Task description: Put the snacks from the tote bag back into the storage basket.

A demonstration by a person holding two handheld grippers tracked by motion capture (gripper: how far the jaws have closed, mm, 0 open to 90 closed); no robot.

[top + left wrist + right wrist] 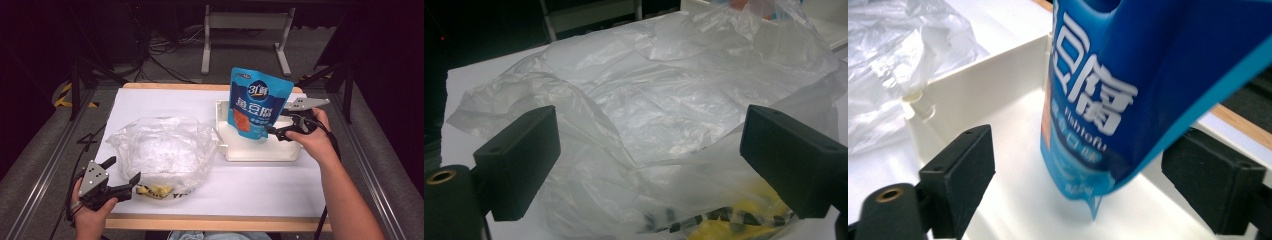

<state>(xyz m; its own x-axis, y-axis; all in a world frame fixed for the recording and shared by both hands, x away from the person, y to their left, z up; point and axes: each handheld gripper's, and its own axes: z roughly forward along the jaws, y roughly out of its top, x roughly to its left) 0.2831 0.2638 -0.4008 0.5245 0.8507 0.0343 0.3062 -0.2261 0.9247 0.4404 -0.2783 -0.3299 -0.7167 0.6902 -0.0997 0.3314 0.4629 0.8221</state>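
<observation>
- Pouch (257, 102), blue, stands upright in the white tray (260, 152) at the right of the tabletop (260, 185); its bottom corner touches the tray floor in the right gripper view (1093, 200).
- Right claw (274, 131) is at the pouch's lower right edge, jaws spread wide on either side of it, not pinching it.
- Left claw (122, 172) gapes open, holding nothing, just beside the near edge of the crumpled clear bag (160, 150).
- Bag lies left of the tray, with yellow and black print at its near edge.
</observation>
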